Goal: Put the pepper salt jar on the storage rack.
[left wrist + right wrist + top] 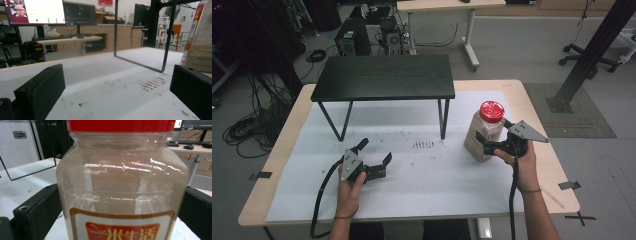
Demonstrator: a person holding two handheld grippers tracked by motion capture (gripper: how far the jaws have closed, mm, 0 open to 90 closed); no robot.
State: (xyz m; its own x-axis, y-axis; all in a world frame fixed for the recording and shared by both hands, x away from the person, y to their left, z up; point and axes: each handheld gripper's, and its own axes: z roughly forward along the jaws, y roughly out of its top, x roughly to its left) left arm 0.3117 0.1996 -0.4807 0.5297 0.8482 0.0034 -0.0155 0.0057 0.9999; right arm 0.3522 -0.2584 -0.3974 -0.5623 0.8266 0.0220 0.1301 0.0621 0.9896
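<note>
While right claw (pixel 490 147) clamps red-lidded jar (pixel 482 132) at desk (pixel 532 107) 3 o'clock, left claw (pixel 374 154) idles agape, 8 o'clock; likely step: lifting jar; needs firm grip.

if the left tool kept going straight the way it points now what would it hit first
Probably the thin black leg of the small table; the left tool is open and empty. The jar sits right of that line, though depth is hard to judge.

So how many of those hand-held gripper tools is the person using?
2. The left gripper rests on the white table cover, jaws open and empty. The right gripper has its jaws around the red-lidded jar.
</note>
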